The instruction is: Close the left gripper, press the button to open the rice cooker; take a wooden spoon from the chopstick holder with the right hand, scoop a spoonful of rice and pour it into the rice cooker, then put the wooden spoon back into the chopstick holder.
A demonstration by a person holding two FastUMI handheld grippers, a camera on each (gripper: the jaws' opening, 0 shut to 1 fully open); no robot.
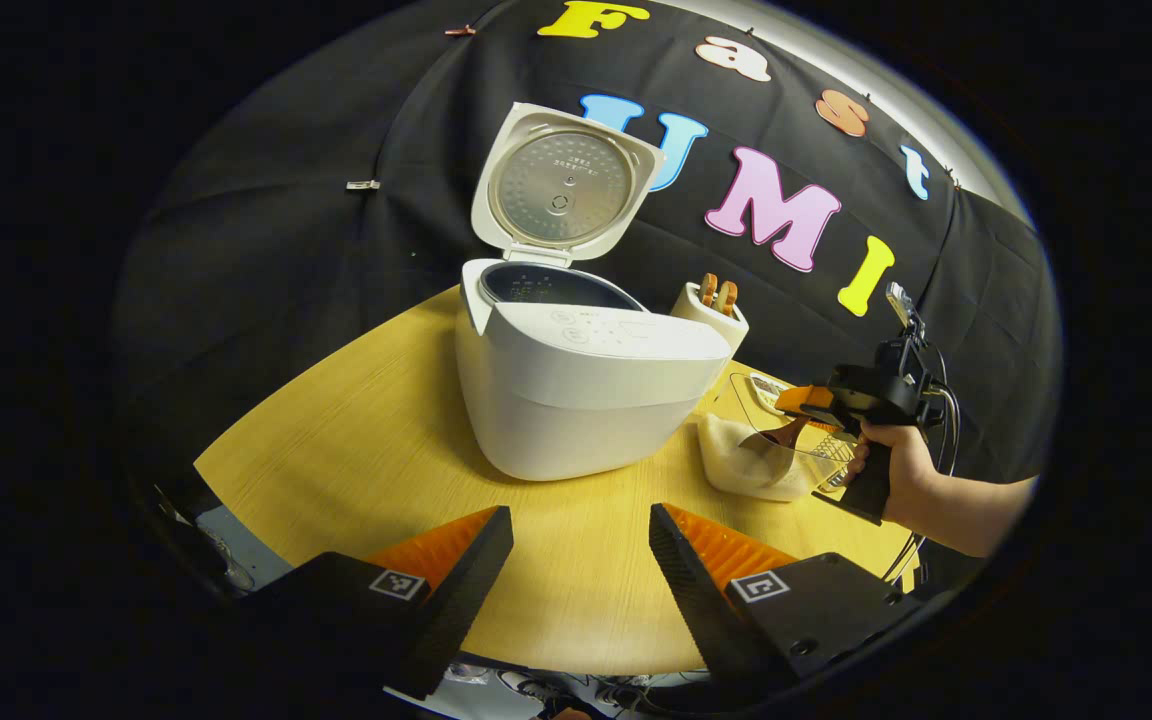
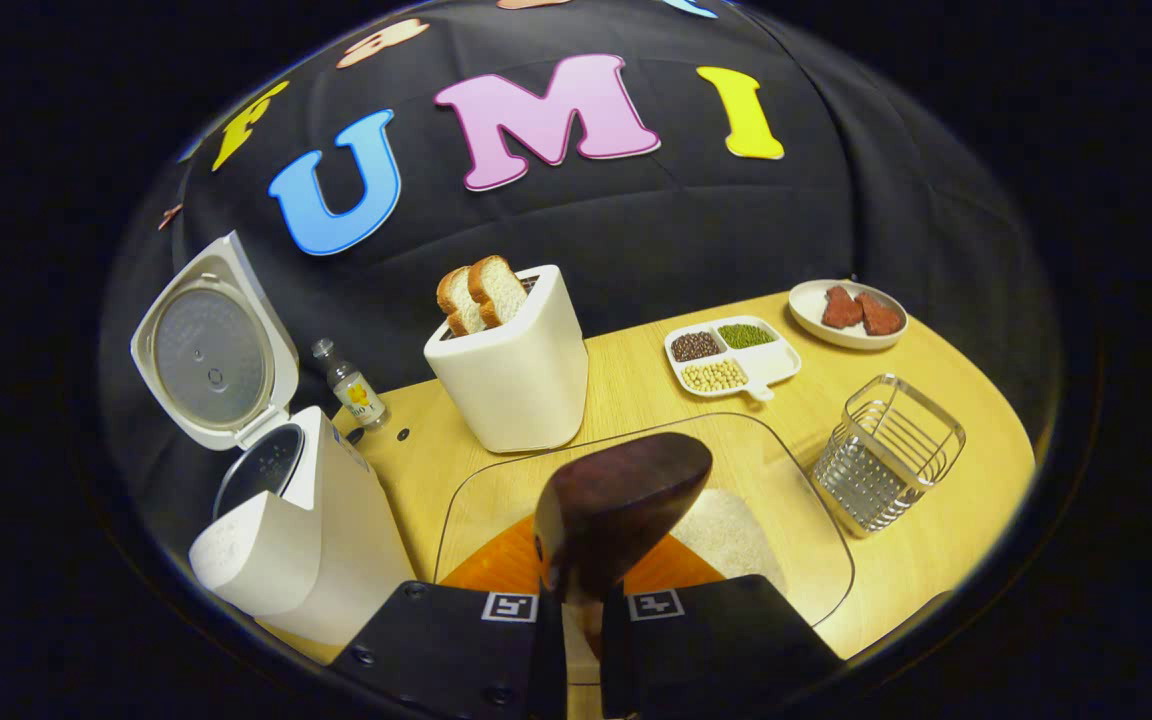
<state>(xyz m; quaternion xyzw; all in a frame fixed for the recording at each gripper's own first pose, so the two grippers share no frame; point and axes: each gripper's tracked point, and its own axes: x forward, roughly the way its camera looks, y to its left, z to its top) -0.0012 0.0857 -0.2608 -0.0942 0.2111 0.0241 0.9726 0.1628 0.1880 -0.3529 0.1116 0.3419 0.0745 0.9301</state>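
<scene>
My rice cooker (image 1: 576, 390) is white with a grey inner lid; the worktop (image 1: 386, 440) is yellow wood grain. The wooden spoon (image 2: 621, 505) is dark brown, the chopstick holder (image 2: 886, 455) silver wire.

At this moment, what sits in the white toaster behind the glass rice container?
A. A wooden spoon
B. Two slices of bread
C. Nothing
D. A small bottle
B. In the right gripper view, two slices of bread stick up out of the toaster, while the wooden spoon is clamped in the right gripper.
</scene>
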